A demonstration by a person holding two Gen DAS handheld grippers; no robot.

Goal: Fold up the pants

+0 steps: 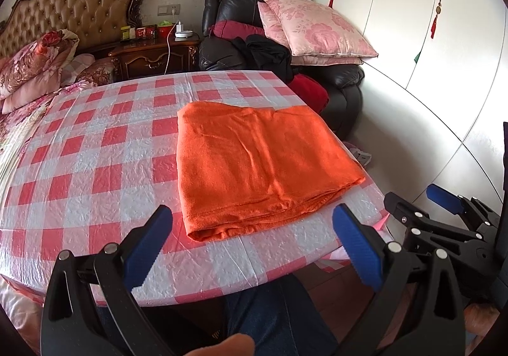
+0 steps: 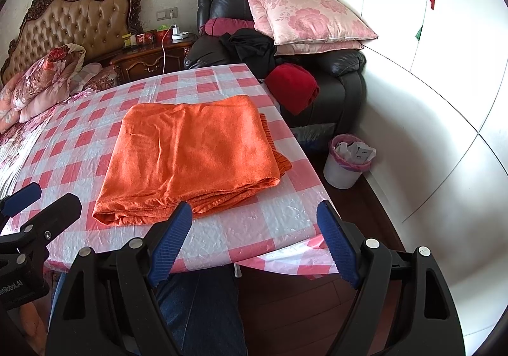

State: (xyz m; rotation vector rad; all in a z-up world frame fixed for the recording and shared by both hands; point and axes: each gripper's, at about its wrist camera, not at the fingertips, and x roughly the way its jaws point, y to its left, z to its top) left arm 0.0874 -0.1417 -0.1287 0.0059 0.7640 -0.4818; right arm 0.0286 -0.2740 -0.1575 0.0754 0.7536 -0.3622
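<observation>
Orange pants (image 2: 190, 156) folded on table (image 2: 241, 229)

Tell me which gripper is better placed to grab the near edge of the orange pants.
Probably the left gripper: the folded orange pants' near corner lies right between its open fingers. The right gripper, also open, sits further toward the table's right corner, beside the pants.

The left gripper (image 2: 35, 200) barely pokes in at the right wrist view's left edge, most of it cut off. The small boxes on the nightstand (image 1: 149, 54) are too tiny to read, and the table (image 1: 95, 140) hides the person's legs (image 2: 197, 302) above the knee.
</observation>
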